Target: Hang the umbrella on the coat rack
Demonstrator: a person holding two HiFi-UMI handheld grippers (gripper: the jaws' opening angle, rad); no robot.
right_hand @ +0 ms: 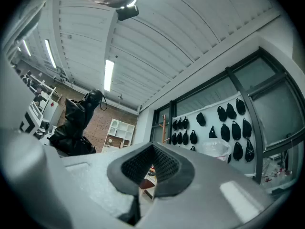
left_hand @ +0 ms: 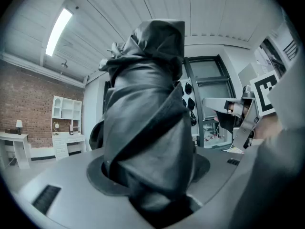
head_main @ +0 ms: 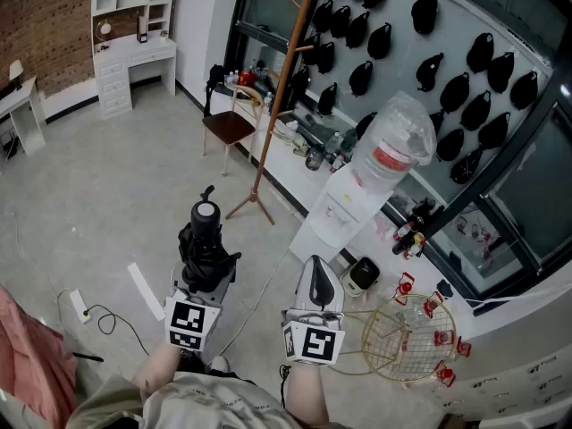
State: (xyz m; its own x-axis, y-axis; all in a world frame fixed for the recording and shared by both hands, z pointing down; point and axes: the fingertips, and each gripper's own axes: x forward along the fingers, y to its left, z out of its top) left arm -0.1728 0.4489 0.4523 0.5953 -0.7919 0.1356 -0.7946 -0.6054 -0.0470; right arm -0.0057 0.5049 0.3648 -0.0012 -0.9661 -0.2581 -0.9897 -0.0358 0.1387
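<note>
Head view: floor [head_main: 116, 204] beside coat rack [head_main: 284, 88]

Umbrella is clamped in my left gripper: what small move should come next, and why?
Probably carry the left gripper forward toward the coat rack, keeping the umbrella upright. The rack stands well ahead across the floor with its pegs high up, so none seems within reach yet. The right gripper is shut and empty.

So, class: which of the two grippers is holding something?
The left gripper: its jaws grip the black umbrella, while the right gripper is shut and empty.
</note>
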